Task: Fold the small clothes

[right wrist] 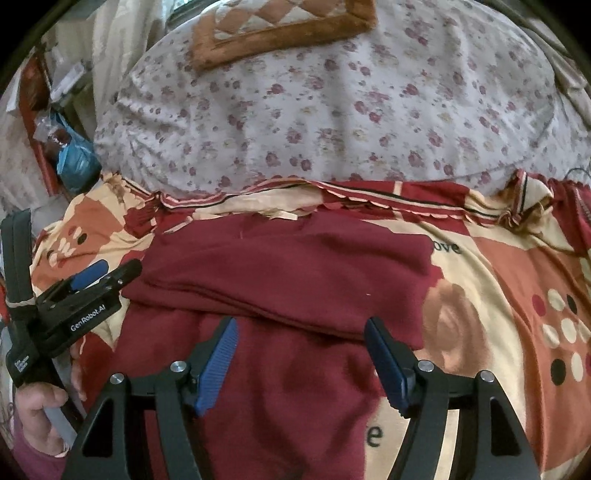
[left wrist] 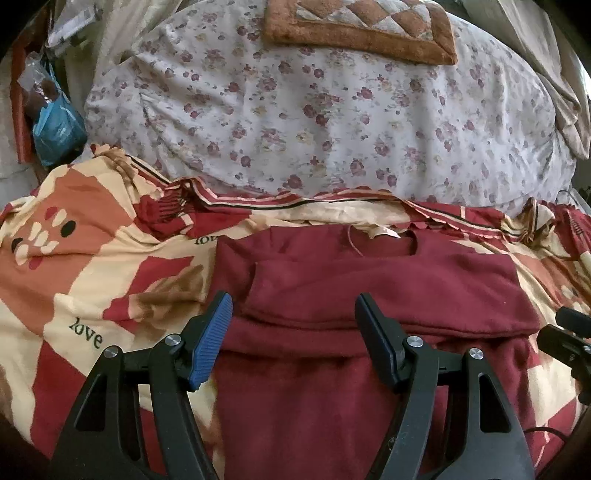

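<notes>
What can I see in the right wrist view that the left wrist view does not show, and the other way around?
Only the right wrist view shows the whole left gripper from the side, and the hand holding it. Only the left wrist view shows an edge of the right gripper at its right border, and the thread near the garment's neckline. Both show the dark red garment, folded over, the patterned bedcover, the floral quilt, the brown cushion and open jaws holding nothing.

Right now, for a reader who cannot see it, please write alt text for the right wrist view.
A dark red garment, partly folded over itself, lies on a patterned red and cream bedcover, with the open right hand-held gripper above it, holding nothing. At the left edge, the left hand-held gripper is seen from the side. A floral quilt lies behind.
</notes>
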The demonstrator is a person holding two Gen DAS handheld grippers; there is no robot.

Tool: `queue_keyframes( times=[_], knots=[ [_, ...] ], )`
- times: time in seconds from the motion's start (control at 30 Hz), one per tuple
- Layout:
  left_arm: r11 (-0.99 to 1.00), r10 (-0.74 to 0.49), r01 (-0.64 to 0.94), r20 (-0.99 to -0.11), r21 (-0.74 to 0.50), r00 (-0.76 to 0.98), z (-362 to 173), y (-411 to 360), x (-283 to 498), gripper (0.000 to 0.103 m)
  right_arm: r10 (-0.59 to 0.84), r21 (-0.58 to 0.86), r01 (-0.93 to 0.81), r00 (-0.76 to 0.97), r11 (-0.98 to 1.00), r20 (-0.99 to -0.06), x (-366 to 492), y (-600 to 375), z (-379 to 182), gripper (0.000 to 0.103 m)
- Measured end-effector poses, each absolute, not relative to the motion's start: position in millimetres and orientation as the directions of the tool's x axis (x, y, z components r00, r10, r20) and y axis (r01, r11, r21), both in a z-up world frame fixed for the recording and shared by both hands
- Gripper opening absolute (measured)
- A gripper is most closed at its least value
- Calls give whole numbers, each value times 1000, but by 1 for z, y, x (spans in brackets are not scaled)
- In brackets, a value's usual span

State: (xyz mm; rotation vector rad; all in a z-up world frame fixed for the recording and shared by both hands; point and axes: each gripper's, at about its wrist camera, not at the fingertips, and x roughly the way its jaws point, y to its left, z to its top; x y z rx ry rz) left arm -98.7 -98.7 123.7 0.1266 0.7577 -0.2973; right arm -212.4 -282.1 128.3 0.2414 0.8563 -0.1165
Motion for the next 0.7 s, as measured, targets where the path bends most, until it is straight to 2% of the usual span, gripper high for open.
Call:
queue_keyframes(
  times=[0.23,0.7],
  knots=[
    [957,-209,290,-678,6,704,128,-94,-99,69,-32,125,195,649,973,-760,-209,-269,128,70],
    [962,-167,269,-672,50,722,123,-94,-95,69,-19,138,200,628,970,-778,-203,-268,120,74]
  ],
)
